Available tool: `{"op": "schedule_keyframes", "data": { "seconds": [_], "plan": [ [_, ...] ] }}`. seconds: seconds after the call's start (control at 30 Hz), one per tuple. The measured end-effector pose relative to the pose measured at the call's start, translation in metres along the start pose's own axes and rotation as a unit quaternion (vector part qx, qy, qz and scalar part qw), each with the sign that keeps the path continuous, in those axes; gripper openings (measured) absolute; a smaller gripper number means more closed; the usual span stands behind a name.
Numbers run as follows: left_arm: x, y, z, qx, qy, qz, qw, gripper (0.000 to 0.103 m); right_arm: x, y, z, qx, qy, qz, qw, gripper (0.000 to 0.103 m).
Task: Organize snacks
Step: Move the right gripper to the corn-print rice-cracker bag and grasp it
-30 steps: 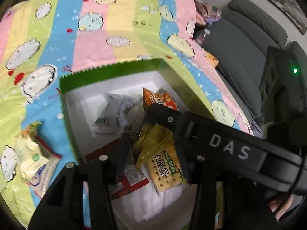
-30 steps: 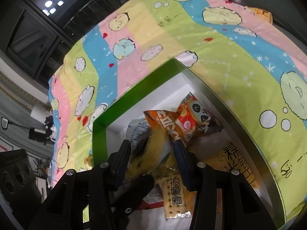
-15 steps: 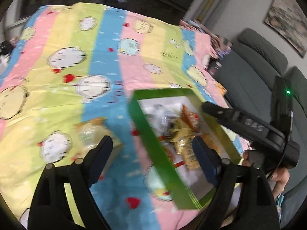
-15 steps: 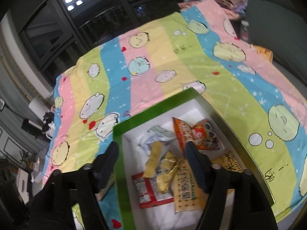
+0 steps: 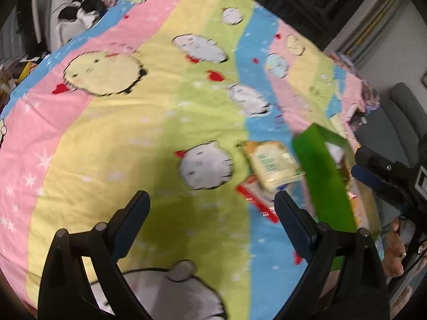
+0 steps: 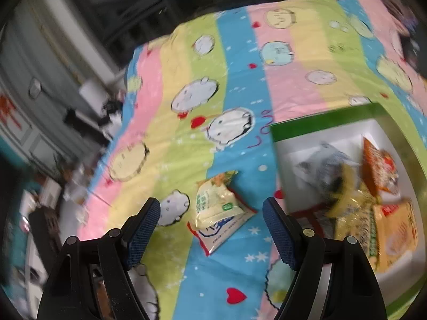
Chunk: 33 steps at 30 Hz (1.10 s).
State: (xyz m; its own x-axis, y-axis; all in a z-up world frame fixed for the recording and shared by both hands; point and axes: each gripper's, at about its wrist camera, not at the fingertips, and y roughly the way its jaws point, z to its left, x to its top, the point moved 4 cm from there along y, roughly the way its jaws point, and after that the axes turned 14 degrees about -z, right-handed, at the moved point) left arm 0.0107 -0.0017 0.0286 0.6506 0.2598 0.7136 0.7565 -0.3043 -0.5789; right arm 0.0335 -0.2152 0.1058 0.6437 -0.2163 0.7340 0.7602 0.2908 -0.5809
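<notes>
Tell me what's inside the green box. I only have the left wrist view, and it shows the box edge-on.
Observer: Packets lie piled in the box: an orange one, a grey one and yellow ones.
Operator: Is the right claw carrying anything?
Observer: No. The right claw is open with nothing between its fingers. Its jaws have just been opening.

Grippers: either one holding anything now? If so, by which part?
Nothing held. Left gripper and right gripper are both open and empty; two packets lie loose on the blanket.
</notes>
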Motion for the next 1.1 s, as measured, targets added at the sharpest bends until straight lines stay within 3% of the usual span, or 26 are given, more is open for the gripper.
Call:
{"op": "schedule_keyframes", "data": {
  "seconds": [0.23, 0.37, 0.53, 0.67, 0.83, 1.1],
  "plan": [
    [0.002, 0.006, 0.024, 0.045, 0.0, 0.002, 0.999, 0.094, -0.018, 0.06, 0.024, -0.017, -0.041, 0.07, 0.997, 0.079],
    [0.004, 0.0, 0.035, 0.052, -0.016, 0.0, 0.9985, 0.094, -0.03, 0.094, 0.029, -0.055, -0.08, 0.099, 0.99, 0.079],
    [0.006, -0.004, 0.037, 0.045, -0.026, 0.0, 0.9986, 0.094, -0.037, 0.115, 0.029, -0.111, -0.141, 0.102, 0.979, 0.079],
    [0.007, -0.007, 0.037, 0.047, -0.027, -0.003, 0.9986, 0.094, -0.039, 0.118, 0.027, -0.131, -0.167, 0.094, 0.973, 0.05],
    [0.007, -0.006, 0.037, 0.047, -0.028, -0.002, 0.9985, 0.094, -0.033, 0.107, 0.026, -0.103, -0.147, 0.071, 0.981, 0.023],
    [0.014, -0.014, 0.049, 0.053, -0.047, -0.017, 0.9974, 0.094, -0.032, 0.067, 0.046, -0.024, -0.105, 0.046, 0.993, 0.01]
  ]
}}
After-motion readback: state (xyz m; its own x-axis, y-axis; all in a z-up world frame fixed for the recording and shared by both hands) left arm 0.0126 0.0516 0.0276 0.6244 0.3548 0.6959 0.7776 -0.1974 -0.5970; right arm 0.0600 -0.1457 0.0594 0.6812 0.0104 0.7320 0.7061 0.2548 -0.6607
